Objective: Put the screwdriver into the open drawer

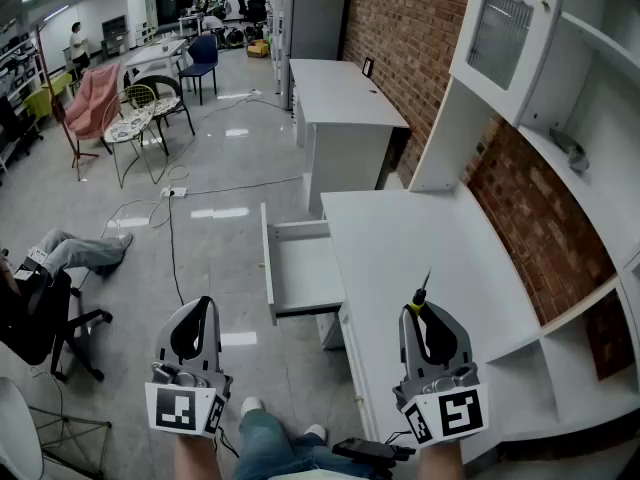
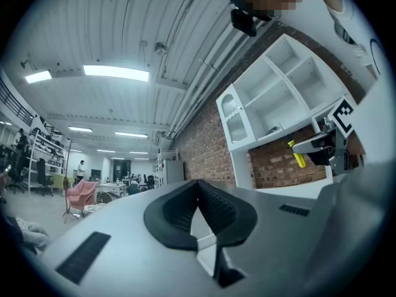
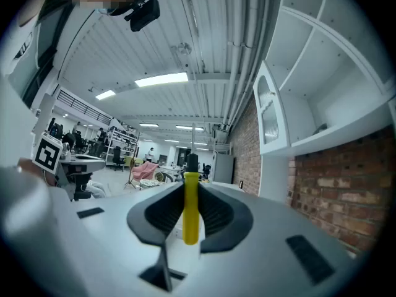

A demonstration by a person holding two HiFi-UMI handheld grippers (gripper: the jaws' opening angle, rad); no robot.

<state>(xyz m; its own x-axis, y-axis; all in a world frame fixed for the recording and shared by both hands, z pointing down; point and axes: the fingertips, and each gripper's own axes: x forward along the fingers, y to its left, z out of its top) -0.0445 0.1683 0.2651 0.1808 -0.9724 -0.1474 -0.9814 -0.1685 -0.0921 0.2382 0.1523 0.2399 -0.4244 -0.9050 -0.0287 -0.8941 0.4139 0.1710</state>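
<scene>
Over desk [image 1: 400,228] edge, right hand-held gripper [image 1: 424,314] clamps screwdriver [image 1: 420,296], tip forward; left hand-held gripper [image 1: 203,304] closed, empty.

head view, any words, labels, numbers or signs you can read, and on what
No readable text anywhere.
Left hand-held gripper and right hand-held gripper: square black-and-white markers only, no letters.
Small frame on the far desk: too small to read.

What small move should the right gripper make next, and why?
Probably swing the right gripper left toward the open white drawer: its jaws already clamp the yellow-handled screwdriver, but it hovers over the white desktop, with the drawer lying to its left.
</scene>
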